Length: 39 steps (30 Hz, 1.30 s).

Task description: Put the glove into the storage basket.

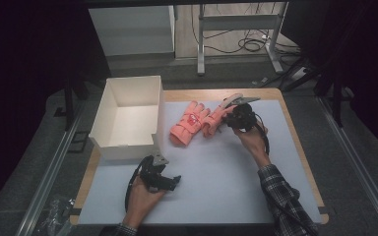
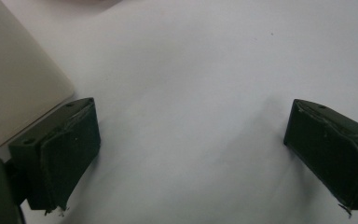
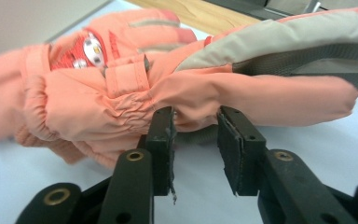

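The near ski glove (image 3: 205,93), orange with a grey palm, lies on the table cover just ahead of my right gripper (image 3: 195,128), whose jaws stand slightly apart with a fold of its lower edge between their tips; whether the pads press on it I cannot tell. The second glove (image 1: 187,123) lies touching it on the far side, nearer the white box (image 1: 128,118), which I judge is their destination. My left gripper (image 2: 191,154) rests wide open over bare cover beside the box corner, a detail the high view hides.
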Each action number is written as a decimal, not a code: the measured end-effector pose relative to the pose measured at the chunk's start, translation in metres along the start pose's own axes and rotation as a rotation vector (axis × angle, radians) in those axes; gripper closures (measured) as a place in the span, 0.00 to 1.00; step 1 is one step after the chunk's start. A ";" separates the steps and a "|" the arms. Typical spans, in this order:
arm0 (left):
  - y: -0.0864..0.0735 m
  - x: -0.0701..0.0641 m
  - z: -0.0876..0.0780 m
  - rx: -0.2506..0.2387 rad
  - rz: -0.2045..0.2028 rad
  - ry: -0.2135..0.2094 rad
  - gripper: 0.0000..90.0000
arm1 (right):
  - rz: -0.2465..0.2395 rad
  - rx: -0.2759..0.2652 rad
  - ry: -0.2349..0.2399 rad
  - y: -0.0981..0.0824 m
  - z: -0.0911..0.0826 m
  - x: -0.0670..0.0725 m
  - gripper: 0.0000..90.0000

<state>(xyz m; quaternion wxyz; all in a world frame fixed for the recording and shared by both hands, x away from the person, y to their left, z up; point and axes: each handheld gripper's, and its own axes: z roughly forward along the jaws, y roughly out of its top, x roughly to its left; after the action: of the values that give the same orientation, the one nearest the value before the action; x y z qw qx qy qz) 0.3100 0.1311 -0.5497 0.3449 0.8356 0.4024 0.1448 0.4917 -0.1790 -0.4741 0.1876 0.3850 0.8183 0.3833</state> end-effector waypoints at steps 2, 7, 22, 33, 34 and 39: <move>0.000 0.000 0.000 0.000 0.000 0.000 0.04 | -0.009 0.001 -0.001 0.006 0.003 0.002 0.69; 0.000 0.000 0.000 -0.002 0.000 0.000 0.04 | -0.031 0.008 -0.002 0.015 0.008 0.008 0.67; 0.000 0.000 0.000 -0.002 -0.005 -0.001 0.04 | -0.027 0.025 0.001 0.024 0.023 0.007 0.62; 0.000 0.000 0.000 -0.002 -0.004 -0.001 0.04 | 0.061 0.028 -0.057 0.023 0.026 -0.011 0.57; 0.000 0.000 0.000 -0.002 -0.004 -0.001 0.04 | 0.068 0.032 -0.055 0.022 0.027 -0.013 0.57; 0.000 0.000 0.000 -0.002 -0.004 -0.001 0.04 | 0.131 0.052 -0.026 0.018 0.045 -0.018 0.49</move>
<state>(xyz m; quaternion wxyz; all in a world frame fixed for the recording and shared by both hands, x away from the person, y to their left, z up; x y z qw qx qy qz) 0.3097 0.1309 -0.5499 0.3462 0.8344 0.4039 0.1441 0.5391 -0.1638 -0.4890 0.1625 0.4476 0.7986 0.3682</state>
